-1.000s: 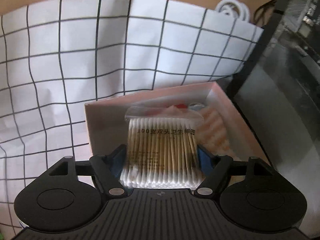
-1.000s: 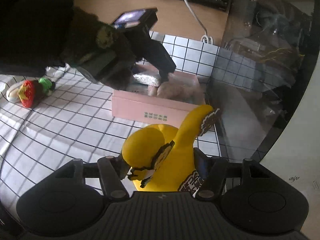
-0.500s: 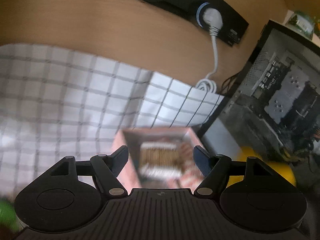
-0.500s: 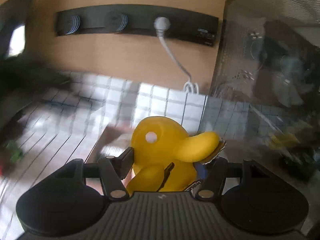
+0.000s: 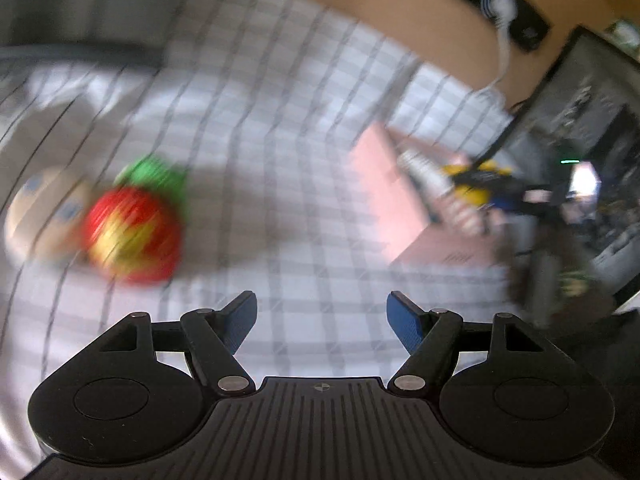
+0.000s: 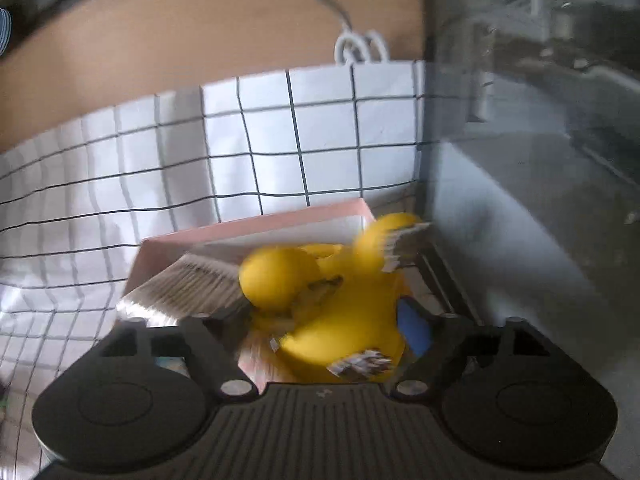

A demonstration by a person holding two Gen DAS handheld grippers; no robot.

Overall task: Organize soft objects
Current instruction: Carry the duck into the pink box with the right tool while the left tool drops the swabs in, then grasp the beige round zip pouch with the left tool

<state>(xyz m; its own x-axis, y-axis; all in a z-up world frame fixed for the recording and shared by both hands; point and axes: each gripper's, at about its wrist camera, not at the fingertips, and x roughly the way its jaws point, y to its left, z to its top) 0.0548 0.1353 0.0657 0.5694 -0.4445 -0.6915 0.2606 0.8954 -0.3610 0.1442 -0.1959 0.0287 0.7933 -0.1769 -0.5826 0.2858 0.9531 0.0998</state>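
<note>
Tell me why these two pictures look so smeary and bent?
Left wrist view: heavy motion blur smears the strawberry toy, the pink box and the checked cloth, while the open left tool stays sharp. Right wrist view: blur is milder, mostly on the yellow duck and the swab pack. In both, the fisheye lens bows the grid lines.

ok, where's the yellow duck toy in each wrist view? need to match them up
Left wrist: the yellow duck toy is small and blurred at right of centre, over the pink box, held by the right gripper.
Right wrist: the duck fills the lower centre, between the right gripper's fingers, above the same box.
Shared landmark: the pink box on the checked cloth.
</note>
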